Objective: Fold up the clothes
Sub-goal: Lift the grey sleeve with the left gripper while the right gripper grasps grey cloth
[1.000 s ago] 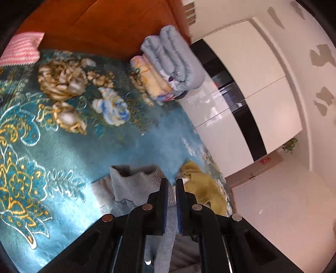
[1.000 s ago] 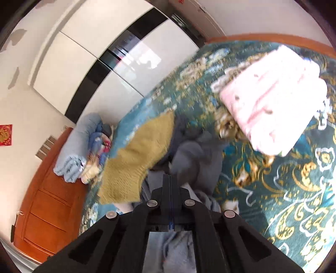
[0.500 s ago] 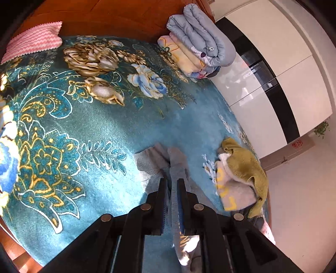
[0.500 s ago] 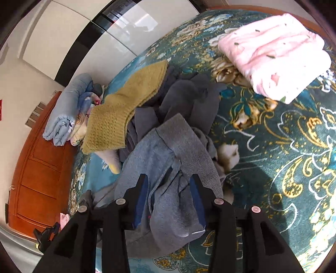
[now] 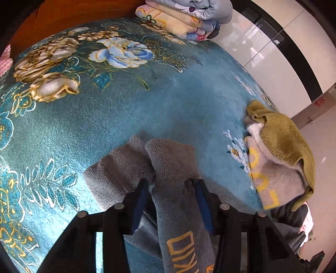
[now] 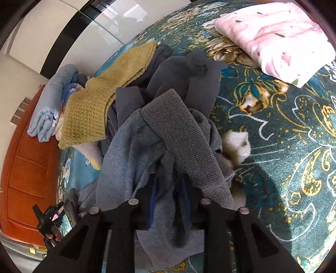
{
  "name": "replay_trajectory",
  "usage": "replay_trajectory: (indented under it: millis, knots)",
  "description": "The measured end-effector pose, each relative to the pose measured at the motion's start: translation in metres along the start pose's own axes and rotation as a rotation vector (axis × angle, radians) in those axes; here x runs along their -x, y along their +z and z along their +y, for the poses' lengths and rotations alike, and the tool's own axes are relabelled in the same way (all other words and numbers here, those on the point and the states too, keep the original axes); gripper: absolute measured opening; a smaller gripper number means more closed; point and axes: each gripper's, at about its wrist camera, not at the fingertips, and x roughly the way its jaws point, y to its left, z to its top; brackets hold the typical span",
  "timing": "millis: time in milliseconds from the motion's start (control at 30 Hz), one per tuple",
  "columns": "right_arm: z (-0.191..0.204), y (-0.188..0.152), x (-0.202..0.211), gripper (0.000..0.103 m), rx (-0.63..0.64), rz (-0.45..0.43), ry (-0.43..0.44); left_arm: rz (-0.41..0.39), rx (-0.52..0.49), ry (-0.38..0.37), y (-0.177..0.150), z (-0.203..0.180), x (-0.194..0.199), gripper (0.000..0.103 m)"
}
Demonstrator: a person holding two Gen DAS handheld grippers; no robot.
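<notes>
A grey sweatshirt with orange lettering (image 5: 180,210) lies on the teal floral bedspread (image 5: 105,100). Its ribbed hem (image 5: 134,166) sits just ahead of my left gripper (image 5: 171,184), which is open with the cloth between its fingers. In the right wrist view the same grey sweatshirt (image 6: 134,151) is bunched in a heap, its ribbed band (image 6: 189,147) draped over my right gripper (image 6: 168,187). That gripper is open, with fabric lying between its fingers.
A mustard knit sweater (image 5: 281,138) and pale grey garment (image 5: 273,180) lie right; the sweater also shows in the right wrist view (image 6: 100,100) over dark grey clothes (image 6: 189,71). A folded pink blanket (image 6: 277,37), rolled quilts (image 5: 189,14), wooden headboard (image 6: 25,168).
Both grippers have opened: the right half a second ago, the left just now. The sweatshirt has come down onto the bed, and both cameras sit closer to it.
</notes>
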Motion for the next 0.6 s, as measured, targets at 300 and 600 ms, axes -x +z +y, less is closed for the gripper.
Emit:
replay_trajectory:
  millis: [300, 600]
  knots:
    - [0.002, 0.026, 0.053, 0.004, -0.024, -0.169, 0.231, -0.166, 0.096, -0.224, 0.034, -0.006, 0.085, 0.010]
    - [0.007, 0.020, 0.206, 0.003, 0.118, -0.488, 0.350, -0.428, 0.054, -0.395, -0.017, 0.066, 0.254, 0.013]
